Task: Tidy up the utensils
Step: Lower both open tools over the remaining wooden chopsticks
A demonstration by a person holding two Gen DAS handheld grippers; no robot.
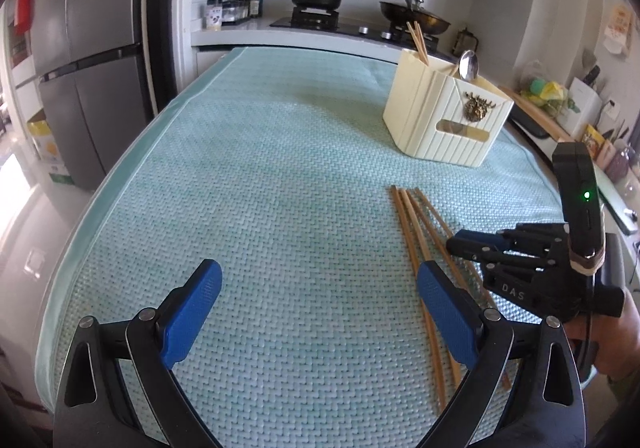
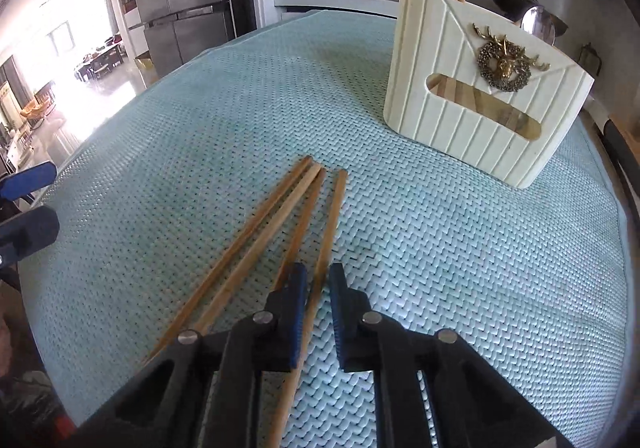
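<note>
A: How do we stand?
B: Our right gripper (image 2: 318, 312) tilts down at the bench (image 2: 440, 248); its jaws are nearly together around one chopstick (image 2: 326, 232), lower centre of the right wrist view; whether the pads press it we cannot tell.
A: And the left?
B: Left gripper (image 1: 320, 308) low over the mat, jaws wide apart, empty; three more chopsticks (image 2: 256, 232) lie alongside; the cream holder (image 2: 472, 104), upper right, holds chopsticks and a spoon (image 1: 469, 66).

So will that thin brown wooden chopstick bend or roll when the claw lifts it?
The thin brown wooden chopstick looks straight, so probably stiff. It's slim, so likely light. Pinched near one end by the right gripper, it may tilt.
</note>
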